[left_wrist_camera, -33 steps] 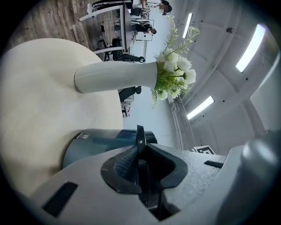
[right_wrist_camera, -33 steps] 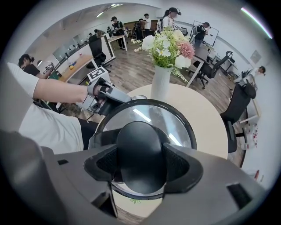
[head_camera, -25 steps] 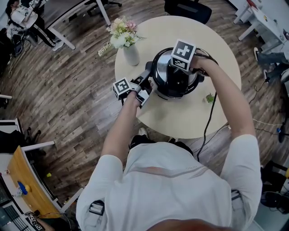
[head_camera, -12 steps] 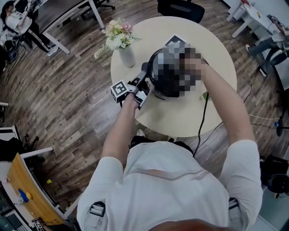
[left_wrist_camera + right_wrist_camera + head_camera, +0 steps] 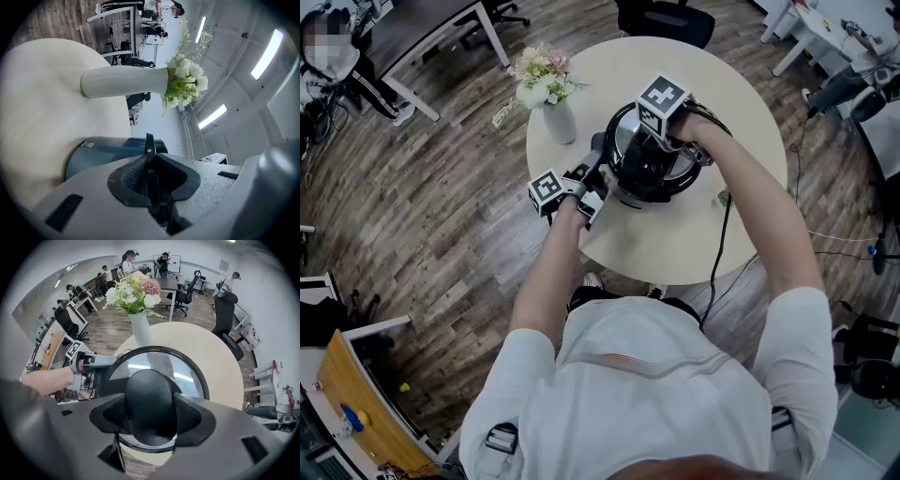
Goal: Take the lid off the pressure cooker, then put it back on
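Note:
A black pressure cooker stands on the round table. Its glass lid sits on the pot. My right gripper points straight down from above and is shut on the black lid knob, one pad pressing each side. In the head view that gripper sits on top of the cooker under its marker cube. My left gripper lies level at the cooker's left side. It is shut on the pot's thin black side handle, with the dark pot wall just behind.
A white vase of flowers stands on the table just left of the cooker, close to my left gripper. A black cable hangs over the table's near right edge. Desks and office chairs ring the table, and people sit at the far desks.
My right gripper has rolled about its own axis on the lid knob, so its marker cube shows turned. My left gripper has kept its hold on the side handle.

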`<state>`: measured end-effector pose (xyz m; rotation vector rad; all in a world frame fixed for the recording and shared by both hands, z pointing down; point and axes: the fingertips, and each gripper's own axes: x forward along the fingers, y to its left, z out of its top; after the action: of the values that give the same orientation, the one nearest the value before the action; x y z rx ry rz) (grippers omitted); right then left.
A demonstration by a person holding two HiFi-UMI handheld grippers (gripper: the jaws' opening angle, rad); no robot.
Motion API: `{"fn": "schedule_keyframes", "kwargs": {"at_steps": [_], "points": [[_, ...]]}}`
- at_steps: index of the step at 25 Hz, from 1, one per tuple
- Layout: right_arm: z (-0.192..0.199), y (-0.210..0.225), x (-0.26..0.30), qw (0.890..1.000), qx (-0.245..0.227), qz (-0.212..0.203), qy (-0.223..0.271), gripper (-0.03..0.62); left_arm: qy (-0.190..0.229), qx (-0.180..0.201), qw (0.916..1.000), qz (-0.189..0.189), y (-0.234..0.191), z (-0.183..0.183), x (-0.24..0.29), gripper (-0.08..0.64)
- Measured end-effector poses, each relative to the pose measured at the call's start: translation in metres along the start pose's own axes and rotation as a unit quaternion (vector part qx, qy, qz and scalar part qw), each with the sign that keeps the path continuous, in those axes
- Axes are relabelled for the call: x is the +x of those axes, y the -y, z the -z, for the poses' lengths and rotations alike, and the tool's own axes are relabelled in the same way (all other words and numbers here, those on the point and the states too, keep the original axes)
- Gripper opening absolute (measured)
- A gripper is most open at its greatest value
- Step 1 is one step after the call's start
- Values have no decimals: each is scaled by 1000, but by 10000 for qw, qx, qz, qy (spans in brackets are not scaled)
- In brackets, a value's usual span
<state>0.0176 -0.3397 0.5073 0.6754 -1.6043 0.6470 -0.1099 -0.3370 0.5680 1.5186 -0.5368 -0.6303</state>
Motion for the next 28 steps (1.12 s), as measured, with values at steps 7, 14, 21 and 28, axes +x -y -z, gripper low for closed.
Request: {"fn": "schedule_keyframes", "kwargs": {"at_steps": [7, 14, 21, 28], "points": [[2, 1, -9, 9999, -144, -70, 24, 293, -42, -67, 10000, 34, 0, -1, 0, 58], [3, 3, -45, 9991, -416, 69, 110, 291, -184, 978, 9950, 20, 13, -3, -1, 178], [13, 6, -81, 9988, -405, 51, 267, 290, -253, 2474, 9661, -693, 25, -7, -14, 362], [54, 11, -110, 9986, -259, -14, 463, 290, -148, 5942, 7917, -1411, 109, 29, -29, 379]]}}
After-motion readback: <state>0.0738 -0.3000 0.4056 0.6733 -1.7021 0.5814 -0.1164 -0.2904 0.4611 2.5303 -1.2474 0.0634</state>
